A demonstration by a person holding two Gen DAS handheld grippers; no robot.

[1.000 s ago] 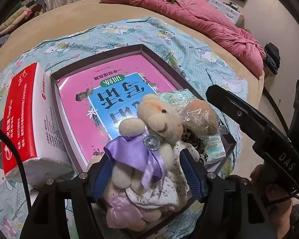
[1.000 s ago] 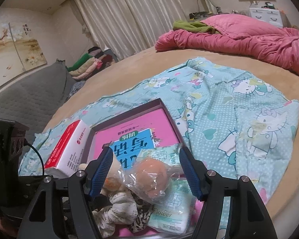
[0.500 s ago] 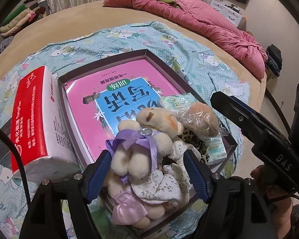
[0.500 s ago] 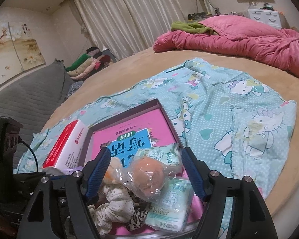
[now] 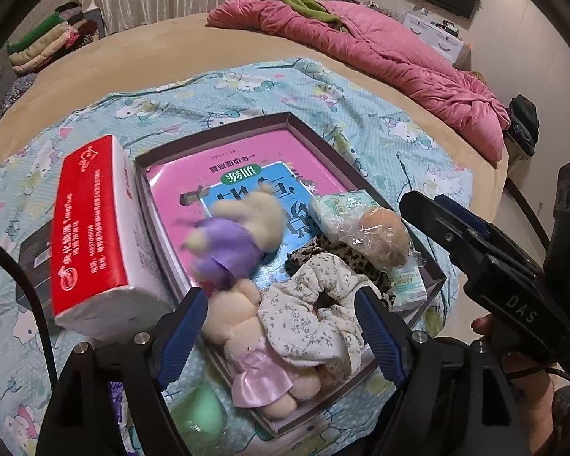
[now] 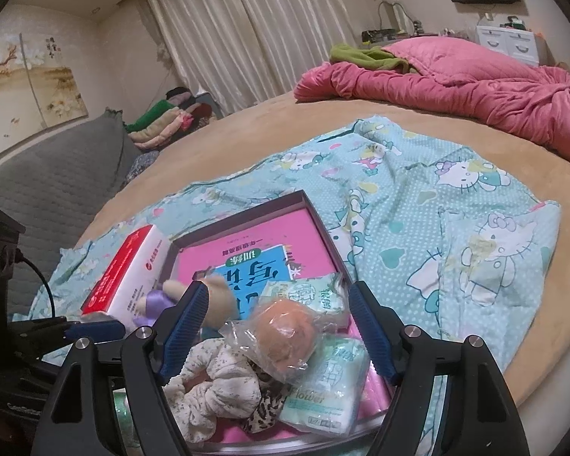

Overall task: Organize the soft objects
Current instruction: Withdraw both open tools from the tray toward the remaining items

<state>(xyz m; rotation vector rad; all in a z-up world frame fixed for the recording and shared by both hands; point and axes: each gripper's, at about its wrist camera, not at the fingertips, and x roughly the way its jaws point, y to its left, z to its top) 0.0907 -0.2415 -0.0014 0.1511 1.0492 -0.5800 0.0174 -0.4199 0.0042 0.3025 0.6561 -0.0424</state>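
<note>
Left gripper (image 5: 281, 326) above the near end of the box (image 5: 364, 178), jaws wide and lately opening further, the pads pressing on nothing. The bear in the purple dress (image 5: 235, 235), blurred in this view, lies beyond the jaws on the pink book (image 5: 178, 197), clear of both pads; the bear in the pink skirt (image 5: 254, 361) and the pale scrunchie (image 5: 311, 311) lie between and just below them. Right gripper (image 6: 275, 330), jaws likewise wide and lately opening, with the bagged orange ball (image 6: 285, 330) between the pads but apparently untouched, resting on a tissue pack (image 6: 323, 391). All these things are judged light and yielding. The bears should compress under the pads and are best taken across the body, not by a limb or ribbon. The ball's plastic film looks slippery, so the grip belongs on the ball's widest part. The scrunchie may fold and slip; pinch one bunched side.
</note>
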